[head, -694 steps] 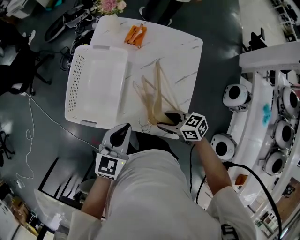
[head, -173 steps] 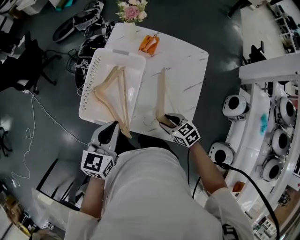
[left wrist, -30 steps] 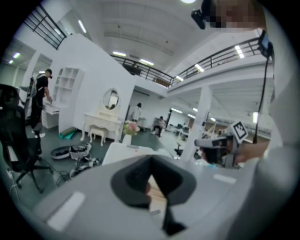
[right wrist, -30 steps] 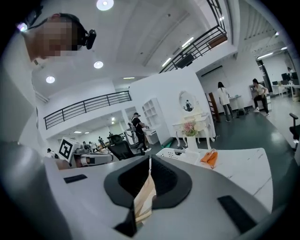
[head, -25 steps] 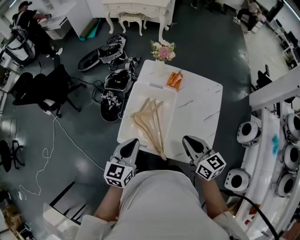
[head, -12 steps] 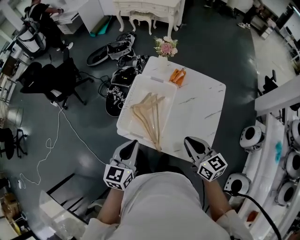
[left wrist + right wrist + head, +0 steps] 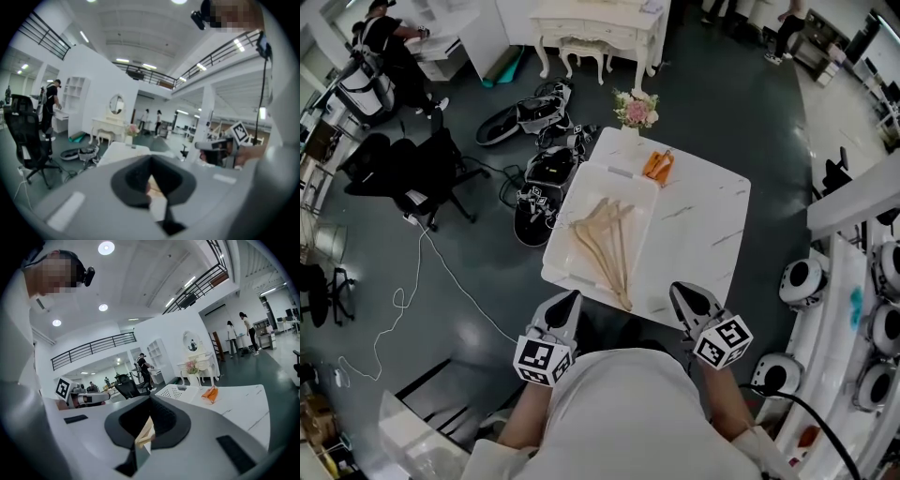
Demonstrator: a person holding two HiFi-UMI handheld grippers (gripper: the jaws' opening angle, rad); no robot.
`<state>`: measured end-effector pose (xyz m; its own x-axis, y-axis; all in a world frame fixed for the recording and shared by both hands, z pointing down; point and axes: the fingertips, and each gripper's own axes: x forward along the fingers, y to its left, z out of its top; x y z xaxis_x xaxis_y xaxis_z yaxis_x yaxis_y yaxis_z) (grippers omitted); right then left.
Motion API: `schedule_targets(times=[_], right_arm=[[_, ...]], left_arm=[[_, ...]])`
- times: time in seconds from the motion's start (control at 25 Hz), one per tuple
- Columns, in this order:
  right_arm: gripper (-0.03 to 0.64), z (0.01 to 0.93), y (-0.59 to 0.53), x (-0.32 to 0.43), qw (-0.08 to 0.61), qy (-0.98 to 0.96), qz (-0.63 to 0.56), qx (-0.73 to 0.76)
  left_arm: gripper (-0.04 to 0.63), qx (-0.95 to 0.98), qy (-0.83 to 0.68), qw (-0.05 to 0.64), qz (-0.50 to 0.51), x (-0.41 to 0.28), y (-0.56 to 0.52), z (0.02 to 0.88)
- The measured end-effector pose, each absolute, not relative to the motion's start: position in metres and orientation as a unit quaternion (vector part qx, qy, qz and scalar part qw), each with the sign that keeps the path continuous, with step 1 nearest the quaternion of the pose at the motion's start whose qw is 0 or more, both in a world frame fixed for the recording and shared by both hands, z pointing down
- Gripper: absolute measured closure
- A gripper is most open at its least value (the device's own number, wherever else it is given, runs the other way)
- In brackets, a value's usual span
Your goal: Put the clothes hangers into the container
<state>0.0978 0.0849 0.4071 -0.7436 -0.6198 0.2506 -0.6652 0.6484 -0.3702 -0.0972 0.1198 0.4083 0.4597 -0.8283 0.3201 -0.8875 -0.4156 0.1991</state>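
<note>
The clothes hangers lie piled together in the white container, which sits on the left part of the marble surface. We hold the left hand-held gripper and the right hand-held gripper just off the surface's near edge, both closed tight and empty.

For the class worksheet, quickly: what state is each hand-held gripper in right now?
Left hand-held gripper: closed, holding nothing.
Right hand-held gripper: closed, holding nothing.
</note>
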Motion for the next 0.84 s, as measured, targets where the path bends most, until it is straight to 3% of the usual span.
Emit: schedule_targets(times=[0.84], right_arm=[[0.615,0.399,0.072,0.077,0.051,-0.906,0.222,0.358]], left_arm=[[0.595,0.847,-0.499,0.162,0.087,-0.115,0.097,0.399]])
